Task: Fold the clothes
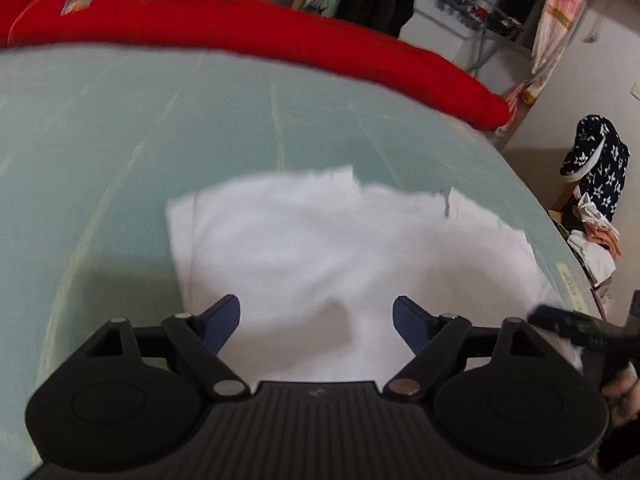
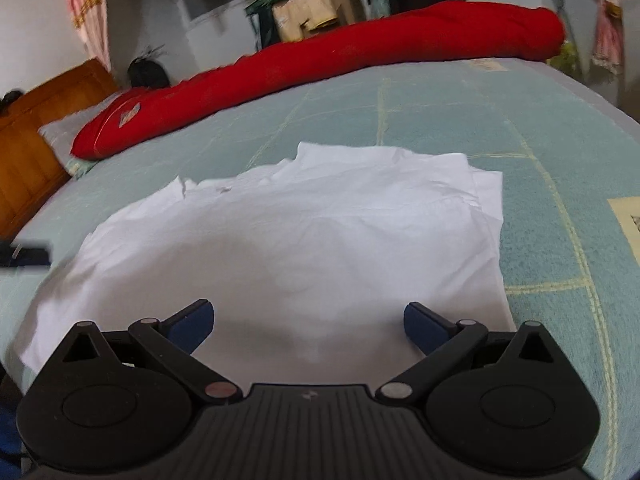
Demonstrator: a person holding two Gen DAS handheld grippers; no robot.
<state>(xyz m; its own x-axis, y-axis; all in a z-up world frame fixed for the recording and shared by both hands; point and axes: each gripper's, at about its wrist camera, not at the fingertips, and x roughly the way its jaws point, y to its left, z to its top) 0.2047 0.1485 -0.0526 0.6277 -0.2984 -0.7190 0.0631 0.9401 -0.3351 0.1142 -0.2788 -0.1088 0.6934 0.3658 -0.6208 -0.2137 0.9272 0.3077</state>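
Observation:
A white garment (image 1: 340,240) lies flat and partly folded on the pale green bed cover (image 1: 120,120). My left gripper (image 1: 316,322) hovers over its near edge, open, with nothing between the blue pads. In the right wrist view the same white garment (image 2: 304,236) spreads across the green bed cover (image 2: 540,160). My right gripper (image 2: 308,324) stands open above the near part of the cloth, its blue pads apart and empty. The right gripper's dark body (image 1: 580,332) shows blurred at the right edge of the left wrist view.
A long red bolster (image 2: 340,52) lies along the far side of the bed. A wooden headboard (image 2: 36,128) stands at the left. Hanging clothes and boxes (image 2: 316,8) line the far wall. A pile of clothes (image 1: 592,184) sits beyond the bed's right edge.

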